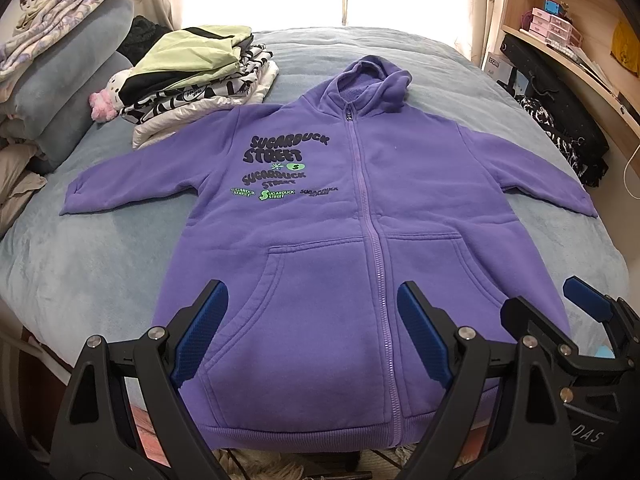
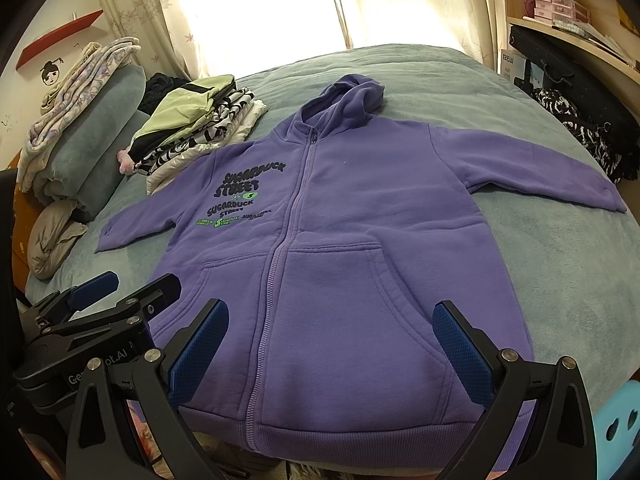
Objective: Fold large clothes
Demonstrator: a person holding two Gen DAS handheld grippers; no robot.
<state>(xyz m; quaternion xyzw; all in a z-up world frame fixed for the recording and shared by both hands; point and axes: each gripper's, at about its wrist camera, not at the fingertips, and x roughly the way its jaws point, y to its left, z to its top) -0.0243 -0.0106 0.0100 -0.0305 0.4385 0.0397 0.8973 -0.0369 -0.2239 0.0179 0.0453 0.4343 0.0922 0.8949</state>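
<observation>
One purple hoodie (image 1: 320, 208) lies flat mid-frame. One clothes pile (image 1: 200, 76) sits upper left. My left gripper (image 1: 312, 336) and right gripper (image 2: 332, 344) gape wide, holding nothing.

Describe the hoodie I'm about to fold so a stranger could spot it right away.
On the grey-blue bed, beside the stack of folded clothes, lies the purple hoodie. It is spread flat, face up, sleeves out, zipped shut. Unlike the folded stack, it is unfolded, with dark and green lettering on the chest.
</observation>
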